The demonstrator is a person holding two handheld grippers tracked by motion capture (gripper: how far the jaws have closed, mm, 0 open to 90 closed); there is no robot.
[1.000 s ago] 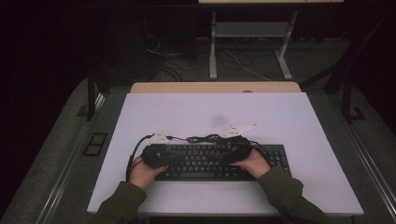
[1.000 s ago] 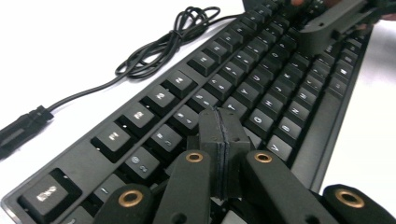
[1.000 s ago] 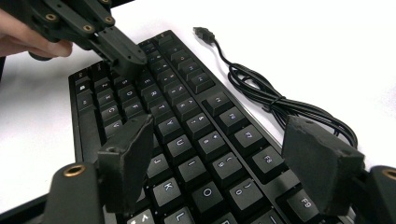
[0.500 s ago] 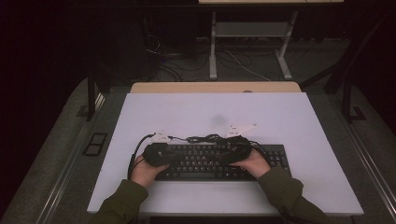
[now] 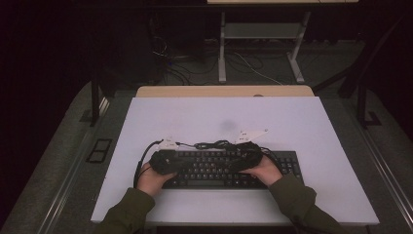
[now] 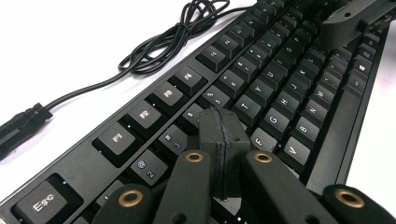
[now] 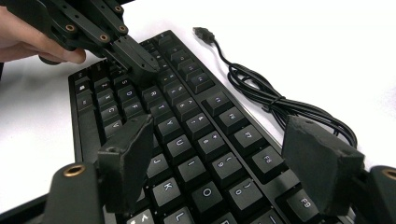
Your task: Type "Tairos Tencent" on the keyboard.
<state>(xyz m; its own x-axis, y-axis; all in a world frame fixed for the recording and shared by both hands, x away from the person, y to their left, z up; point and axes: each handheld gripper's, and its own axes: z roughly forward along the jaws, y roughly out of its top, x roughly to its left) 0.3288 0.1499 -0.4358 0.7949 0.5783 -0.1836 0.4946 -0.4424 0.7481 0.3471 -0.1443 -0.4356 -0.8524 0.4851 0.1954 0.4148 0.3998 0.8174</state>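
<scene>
Surface: white table (image 5: 302, 122), dark room behind.
Left claw (image 6: 219, 122): jaws pressed together, tip down on the number row.
Keyboard (image 5: 219, 168): black, white letters, beneath both claws; cable (image 7: 261, 93) coiled behind.
Right claw (image 7: 229, 163): spread wide, empty, over the keys.

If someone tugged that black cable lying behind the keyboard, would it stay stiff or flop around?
Probably floppy: the cable lies in loose, tangled loops on the white table. It looks thin, so likely light. Its free plug would likely trail along, while the keyboard should stay put, being flat and broad.
</scene>
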